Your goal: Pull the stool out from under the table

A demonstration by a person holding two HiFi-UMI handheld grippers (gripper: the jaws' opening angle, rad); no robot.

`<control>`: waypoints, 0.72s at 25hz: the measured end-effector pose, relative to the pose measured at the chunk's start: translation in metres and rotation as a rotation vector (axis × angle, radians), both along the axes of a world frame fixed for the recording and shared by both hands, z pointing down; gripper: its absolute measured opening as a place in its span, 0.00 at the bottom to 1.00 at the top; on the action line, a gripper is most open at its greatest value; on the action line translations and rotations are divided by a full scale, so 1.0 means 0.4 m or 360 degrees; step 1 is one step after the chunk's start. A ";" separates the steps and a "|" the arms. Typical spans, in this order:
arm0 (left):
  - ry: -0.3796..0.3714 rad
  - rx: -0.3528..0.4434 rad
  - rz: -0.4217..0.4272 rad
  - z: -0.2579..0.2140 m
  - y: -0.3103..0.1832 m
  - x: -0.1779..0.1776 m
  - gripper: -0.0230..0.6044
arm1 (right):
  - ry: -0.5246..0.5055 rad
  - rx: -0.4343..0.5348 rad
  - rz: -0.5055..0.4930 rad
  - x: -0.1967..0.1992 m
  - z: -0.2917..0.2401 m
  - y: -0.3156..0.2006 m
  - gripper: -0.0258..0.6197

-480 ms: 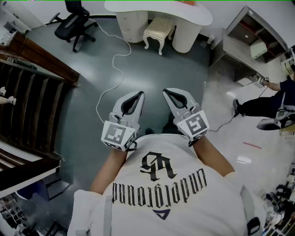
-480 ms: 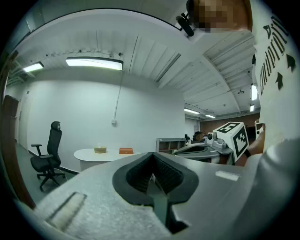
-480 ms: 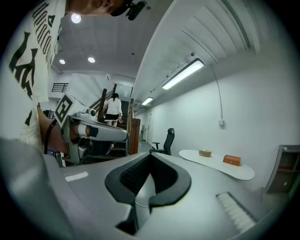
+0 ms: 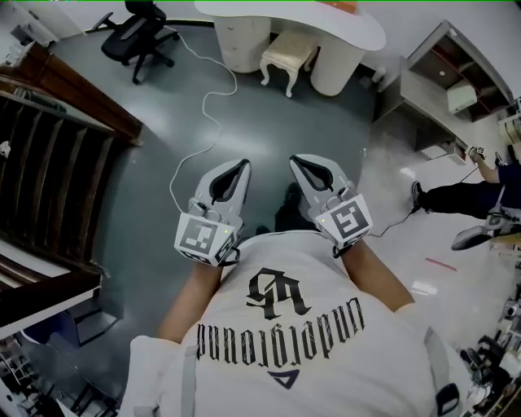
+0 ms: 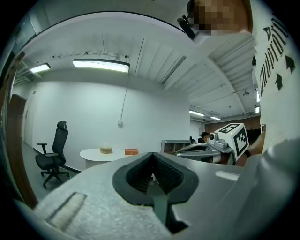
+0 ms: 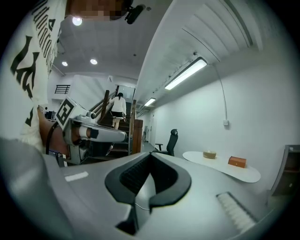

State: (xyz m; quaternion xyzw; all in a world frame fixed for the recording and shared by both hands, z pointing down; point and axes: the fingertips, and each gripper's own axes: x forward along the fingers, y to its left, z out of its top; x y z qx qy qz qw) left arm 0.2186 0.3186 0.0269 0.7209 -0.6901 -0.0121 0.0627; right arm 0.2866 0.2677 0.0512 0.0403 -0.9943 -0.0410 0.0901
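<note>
A cream stool (image 4: 287, 55) with curved legs stands partly under the white curved table (image 4: 326, 24) at the far end of the room. Both grippers are held close to my chest, a long way short of it. My left gripper (image 4: 238, 165) is shut and holds nothing. My right gripper (image 4: 298, 162) is also shut and holds nothing. In the left gripper view the table (image 5: 101, 154) shows small and far off past the shut left gripper (image 5: 152, 157). The right gripper view shows the table (image 6: 225, 168) beyond the shut right gripper (image 6: 149, 159).
A black office chair (image 4: 140, 37) stands at the far left. A white cable (image 4: 207, 122) runs across the grey floor between me and the table. Wooden stairs (image 4: 49, 163) line the left side. A shelf unit (image 4: 448, 81) and a seated person's legs (image 4: 468, 199) are at the right.
The whole view has shifted slightly: the table and stool sit a little lower and to the right in the head view. The grippers keep their pose before my chest.
</note>
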 end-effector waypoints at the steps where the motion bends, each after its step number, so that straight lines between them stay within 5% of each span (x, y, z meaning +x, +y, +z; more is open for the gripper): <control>1: 0.0003 0.0013 -0.0012 -0.002 -0.004 -0.009 0.05 | -0.0022 0.0003 -0.0010 -0.012 -0.008 -0.007 0.04; 10: -0.0009 -0.0026 -0.0142 0.012 -0.089 -0.125 0.05 | -0.0029 -0.0072 -0.0023 -0.108 0.017 -0.163 0.04; 18: 0.0013 -0.0059 -0.0142 0.054 -0.285 -0.256 0.05 | -0.0030 -0.0119 -0.0016 -0.211 0.065 -0.412 0.04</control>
